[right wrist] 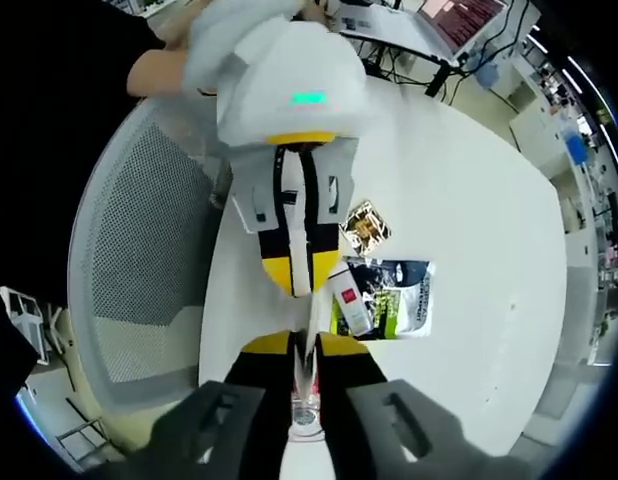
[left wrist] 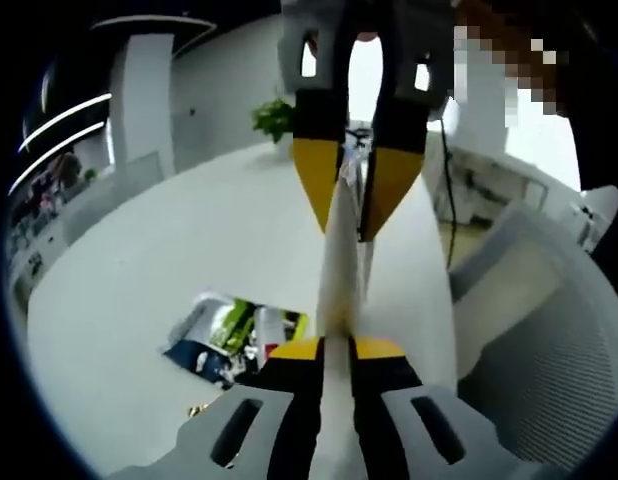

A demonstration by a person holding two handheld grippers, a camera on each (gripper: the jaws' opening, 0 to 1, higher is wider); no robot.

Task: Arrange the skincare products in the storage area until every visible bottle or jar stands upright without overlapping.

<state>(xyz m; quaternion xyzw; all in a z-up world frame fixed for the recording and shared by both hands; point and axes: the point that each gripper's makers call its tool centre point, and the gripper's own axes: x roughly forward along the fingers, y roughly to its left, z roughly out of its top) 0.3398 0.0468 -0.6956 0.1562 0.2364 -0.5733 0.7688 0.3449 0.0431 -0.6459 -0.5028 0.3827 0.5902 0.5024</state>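
Skincare tube (left wrist: 339, 270), slim and white, is being held between both grippers at once, its long axis running straight along the line from one pair of jaws to the other. In the left gripper view, the left gripper (left wrist: 327, 352) is closing its jaws on the near end of the tube, and the right gripper (left wrist: 351, 190) is coming in from the far side, its yellow tips pinching the opposite end. In the right gripper view, the right gripper (right wrist: 305, 350) is clamping a clear-capped end of the tube (right wrist: 307, 375) low between its jaws, while the left gripper (right wrist: 294, 270) is facing it nose to nose. So the tube is hanging in the air above the white surface (right wrist: 469, 200), level or nearly so rather than upright; I cannot tell its exact tilt. The other products (right wrist: 384, 295), a loose cluster of packs and a white bottle lying flat, are sitting on the surface beyond the jaws and to one side. Judging from this, the tube needs turning onto one end, with one gripper letting go first.
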